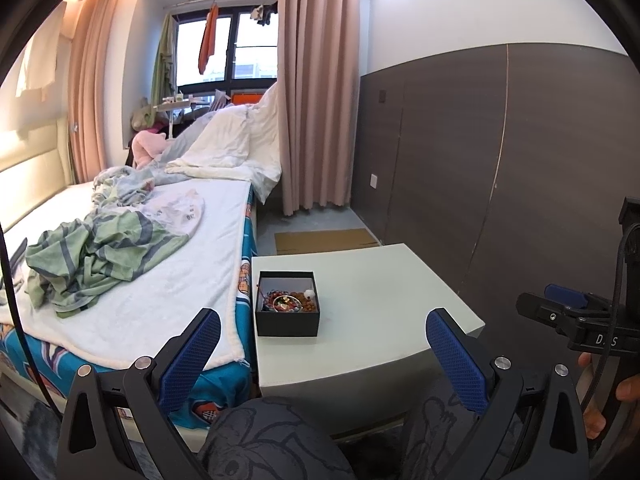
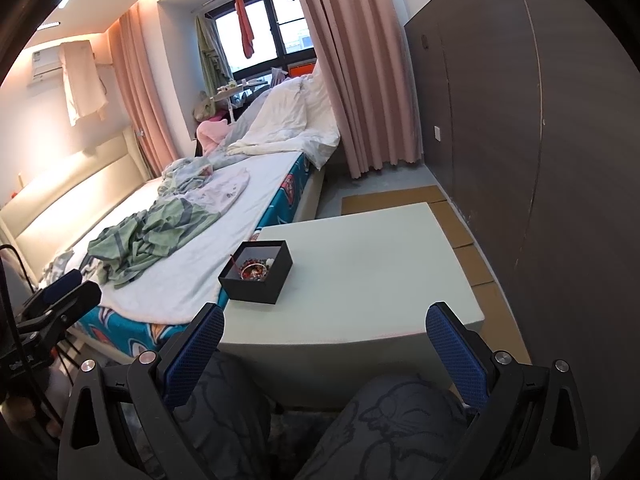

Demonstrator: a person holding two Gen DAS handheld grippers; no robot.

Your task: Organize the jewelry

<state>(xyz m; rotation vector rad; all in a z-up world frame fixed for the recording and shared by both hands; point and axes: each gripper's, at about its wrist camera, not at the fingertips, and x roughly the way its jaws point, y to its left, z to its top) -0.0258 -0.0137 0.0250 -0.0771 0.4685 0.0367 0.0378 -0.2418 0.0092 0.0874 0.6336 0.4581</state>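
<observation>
An open black box [image 1: 287,322] stands on the left part of a pale table [image 1: 372,312]. Beaded jewelry [image 1: 289,301] lies piled inside it: brown beads, red pieces and a white bead. The box also shows in the right wrist view [image 2: 256,280], with the jewelry [image 2: 256,269] inside. My left gripper [image 1: 323,334] is open and empty, held back from the table's near edge. My right gripper [image 2: 325,330] is open and empty, also short of the table [image 2: 360,260]. The right gripper also shows in the left wrist view [image 1: 568,312].
A bed [image 1: 132,280] with crumpled green and white cloths [image 1: 92,256] runs along the table's left side. A dark panelled wall [image 1: 500,160] stands to the right. Cardboard [image 1: 324,240] lies on the floor behind the table. My knees [image 2: 400,420] are below the grippers.
</observation>
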